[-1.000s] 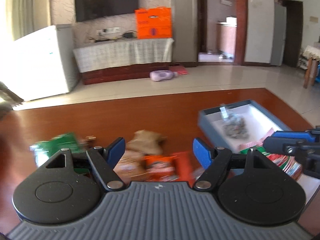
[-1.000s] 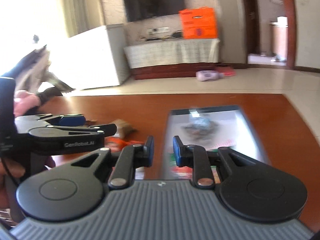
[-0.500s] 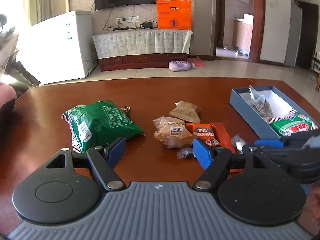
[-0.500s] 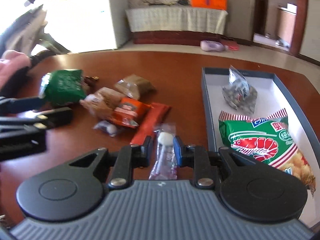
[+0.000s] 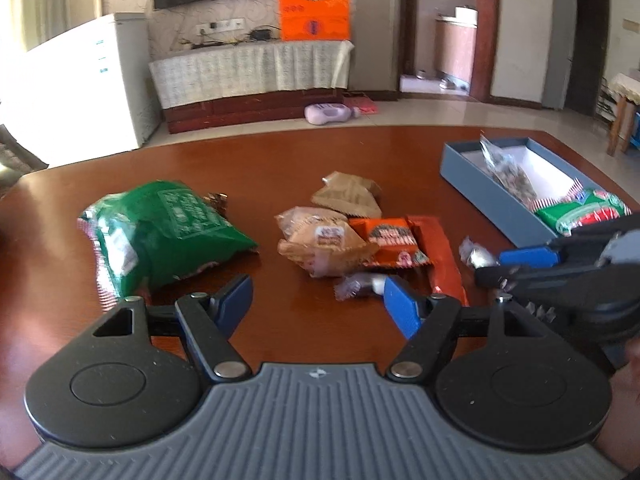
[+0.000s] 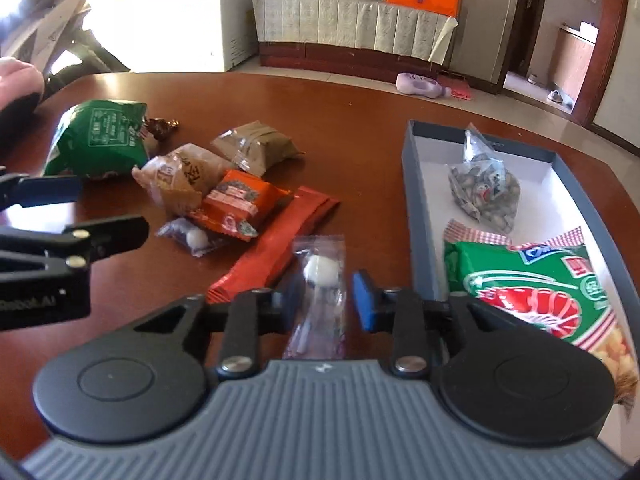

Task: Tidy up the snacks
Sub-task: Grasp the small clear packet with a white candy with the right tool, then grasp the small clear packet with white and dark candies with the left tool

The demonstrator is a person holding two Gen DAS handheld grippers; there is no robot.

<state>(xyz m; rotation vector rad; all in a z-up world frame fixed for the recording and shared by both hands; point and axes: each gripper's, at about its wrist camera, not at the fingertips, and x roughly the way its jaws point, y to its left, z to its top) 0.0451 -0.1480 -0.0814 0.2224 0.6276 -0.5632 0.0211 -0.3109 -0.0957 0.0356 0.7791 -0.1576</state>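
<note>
Crinkly clear candy wrapper, rectangular.

You have one big green crinkly snack bag on the reddish-brown wooden surface, plus two tan-brown wrapped pastries, one orange foil packet, one long red-orange flat sachet, two small clear sachets each with a white sweet inside, and one tiny gold-brown wrapped candy. One grey-blue rectangular cardboard box holds two items: one clear bag of seeds and one green-and-red prawn cracker bag.
</note>
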